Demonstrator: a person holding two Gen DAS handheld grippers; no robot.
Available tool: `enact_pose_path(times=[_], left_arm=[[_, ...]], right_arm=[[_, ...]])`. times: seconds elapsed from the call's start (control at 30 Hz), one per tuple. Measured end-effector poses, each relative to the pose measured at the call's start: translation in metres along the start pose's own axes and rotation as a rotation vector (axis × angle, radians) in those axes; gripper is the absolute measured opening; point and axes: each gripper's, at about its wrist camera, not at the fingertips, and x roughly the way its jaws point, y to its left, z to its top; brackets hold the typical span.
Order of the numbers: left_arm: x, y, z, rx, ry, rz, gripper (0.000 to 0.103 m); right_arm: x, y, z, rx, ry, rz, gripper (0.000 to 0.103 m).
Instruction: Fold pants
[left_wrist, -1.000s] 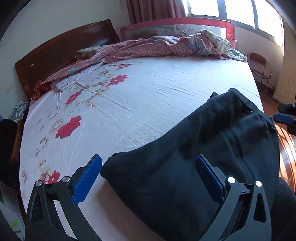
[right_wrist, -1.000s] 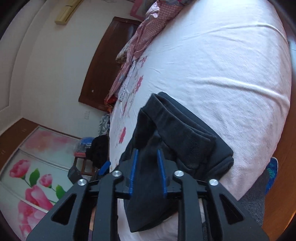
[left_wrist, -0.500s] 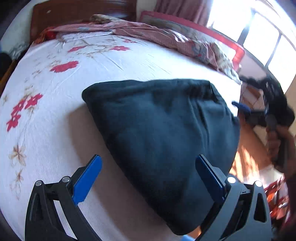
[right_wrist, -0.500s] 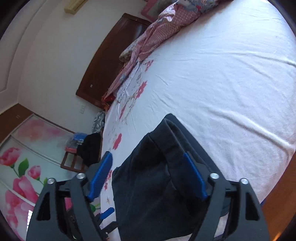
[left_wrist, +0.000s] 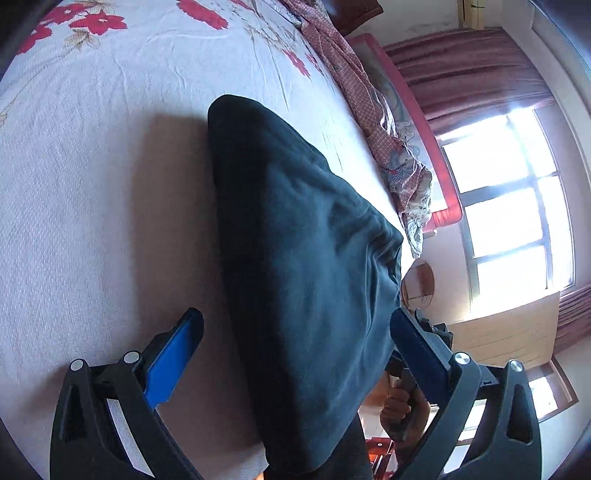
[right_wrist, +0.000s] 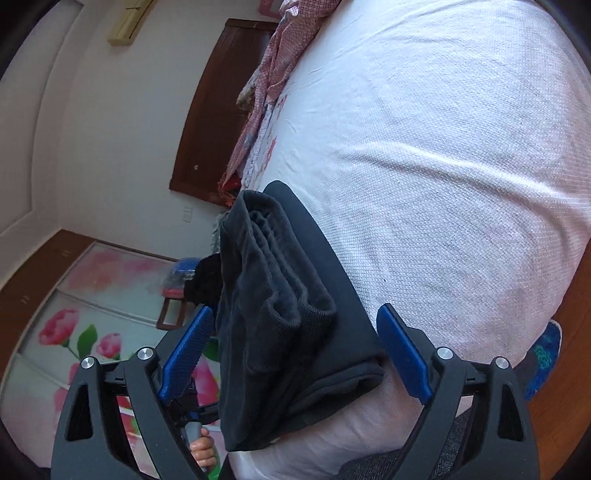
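Item: one pair of dark pants (left_wrist: 303, 258), lying as a compact folded bundle at the near edge of the bed (left_wrist: 92, 184), on a white sheet with red flowers toward the headboard. Starting at our left: the left gripper (left_wrist: 295, 350) has its jaws spread wide, one blue pad on the sheet side and the other at the bundle's window-side edge, gripping nothing. In that view the fabric reads as one smooth, thick wedge with a rounded fold at the far end. Moving right: the right gripper (right_wrist: 295, 339) likewise stands wide open, straddling the bundle without pinching it. Here we see stacked layers and a ribbed band at the open end, reasonably aligned. We judge the folding essentially done; what may remain is a light tidy of the edges and pulling both tools clear. A crumpled pink quilt (left_wrist: 369, 99) lies along the bed's far side.
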Motion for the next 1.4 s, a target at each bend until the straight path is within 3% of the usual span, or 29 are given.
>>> enact_pose_path(times=[0.13,0.2,0.37,0.5,0.67,0.7,0.73,0.77,0.8,0.83,0.87,1.13,1.4], left_arm=[[0.0,0.005,0.004,-0.073,-0.008,-0.081,0.101],[0.004,0.011,0.006,-0.133,0.005,-0.115,0.101],[0.026,-0.001,0.008,-0.13,0.072,0.015,0.101],[0.042,-0.008,0.007,-0.158,0.086,0.0,0.101],[0.052,-0.01,0.013,-0.193,0.135,-0.029,0.1],[0.053,-0.009,0.015,-0.214,0.138,-0.039,0.097],[0.053,-0.007,0.015,-0.234,0.142,-0.043,0.092],[0.054,-0.005,0.016,-0.252,0.145,-0.03,0.075],[0.053,-0.001,0.015,-0.267,0.155,-0.016,0.051],[0.055,0.006,0.014,-0.285,0.159,-0.01,0.037],[0.056,0.01,0.013,-0.301,0.164,-0.05,0.027],[0.045,-0.022,0.026,-0.267,0.116,-0.164,0.022],[0.012,-0.061,0.073,-0.2,0.054,-0.218,0.022]], right_arm=[[-0.003,-0.002,0.0,-0.008,0.027,0.09,0.091],[0.0,-0.008,0.002,0.013,0.044,0.058,0.091],[0.003,-0.004,0.001,0.003,0.031,0.066,0.095],[0.003,-0.017,-0.003,0.068,0.014,0.14,0.095],[0.016,0.02,-0.008,-0.159,0.069,-0.061,0.094],[0.019,0.025,-0.01,-0.185,0.082,-0.098,0.09],[0.02,0.026,-0.011,-0.189,0.092,-0.136,0.067],[0.018,0.022,-0.011,-0.158,0.092,-0.15,0.051],[0.014,0.018,-0.012,-0.116,0.086,-0.127,0.047],[0.011,0.02,-0.014,-0.112,0.086,-0.13,0.044],[0.01,0.026,-0.015,-0.133,0.087,-0.154,0.043],[0.007,0.088,-0.009,-0.19,0.07,-0.139,0.037],[0.029,0.15,0.014,-0.28,0.086,-0.092,0.037]])
